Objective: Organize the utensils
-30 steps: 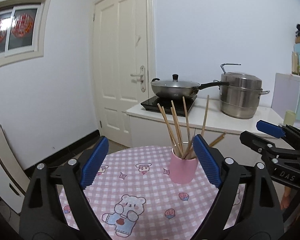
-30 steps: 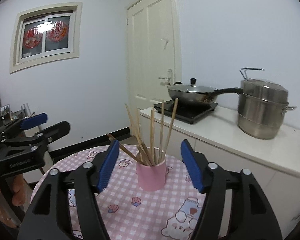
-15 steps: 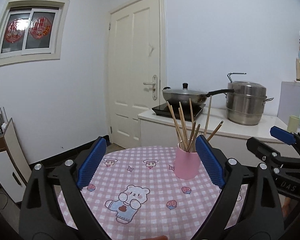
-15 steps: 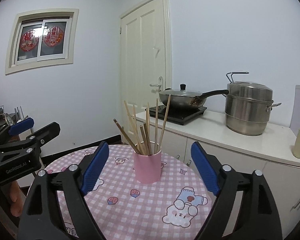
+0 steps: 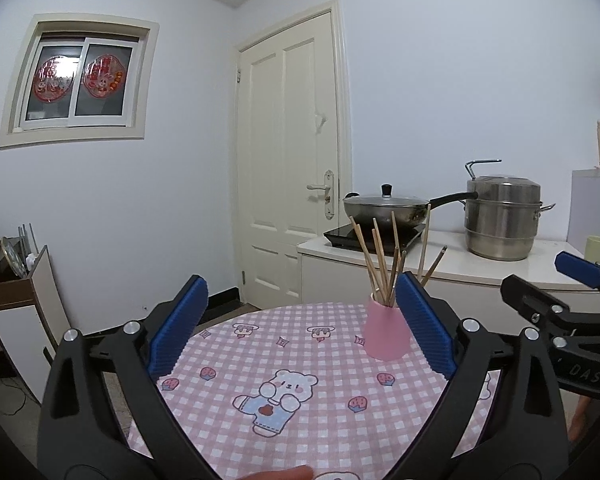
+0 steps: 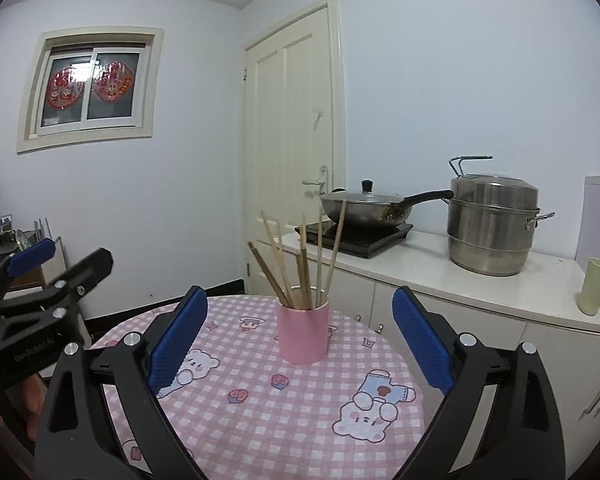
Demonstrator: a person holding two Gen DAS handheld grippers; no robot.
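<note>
A pink cup [image 5: 384, 334] [image 6: 302, 334] stands upright on a round table with a pink checked cloth [image 5: 300, 392] [image 6: 284, 400]. Several wooden chopsticks [image 5: 380, 264] [image 6: 296, 260] stand in it, fanned out. My left gripper [image 5: 300, 324] is open and empty, held back from the cup, which sits by its right finger. My right gripper [image 6: 300, 336] is open and empty, with the cup between its fingers but farther away. Each gripper shows at the edge of the other's view.
Behind the table runs a white counter [image 6: 440, 268] with an induction hob, a lidded wok [image 6: 364, 208], a steel steamer pot [image 6: 492, 224] and a pale green cup [image 6: 596, 286]. A cream door [image 5: 288, 160] is behind. A low cabinet [image 5: 16, 320] stands at the left.
Both grippers have drawn back and up from the cup, which now looks smaller and farther. More of the table and room shows. The cup and chopsticks have not moved.
</note>
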